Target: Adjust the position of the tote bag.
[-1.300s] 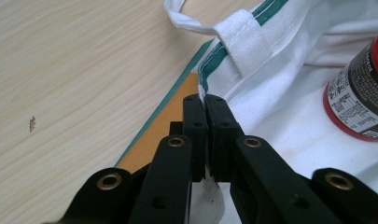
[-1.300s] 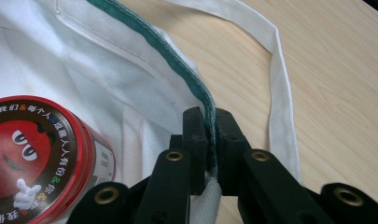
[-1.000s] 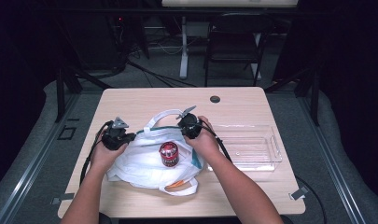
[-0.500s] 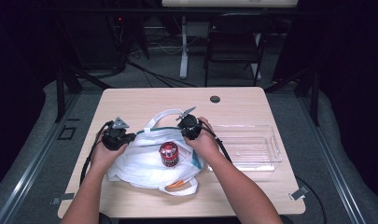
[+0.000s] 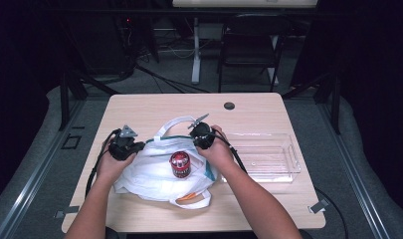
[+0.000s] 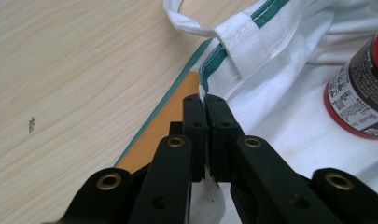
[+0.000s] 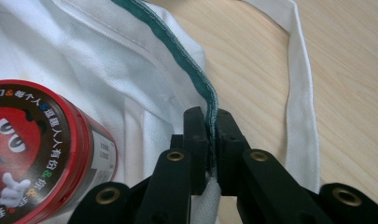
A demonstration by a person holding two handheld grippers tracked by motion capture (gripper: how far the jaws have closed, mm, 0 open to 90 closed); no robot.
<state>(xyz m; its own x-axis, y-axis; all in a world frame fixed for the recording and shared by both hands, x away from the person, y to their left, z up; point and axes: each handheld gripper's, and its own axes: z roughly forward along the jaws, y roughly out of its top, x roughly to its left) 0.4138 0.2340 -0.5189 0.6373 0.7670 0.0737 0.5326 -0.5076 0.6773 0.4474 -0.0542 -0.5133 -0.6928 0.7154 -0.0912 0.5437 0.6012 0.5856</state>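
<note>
At the left of the high view the left gripper (image 5: pixel 134 147) pinches the green-trimmed rim of the white cloth tote bag (image 5: pixel 154 172), which lies at the middle of the light wooden table (image 5: pixel 139 107). A red-lidded dark round can (image 5: pixel 180 164) stands on the bag, and to its right the right gripper (image 5: pixel 199 134) pinches the same rim (jaws pressed together on the green hem). The right gripper view shows the can's lid with a red cartoon candy face ringed by Chinese characters, while the left gripper view shows its small-print side label, too fine to read.
</note>
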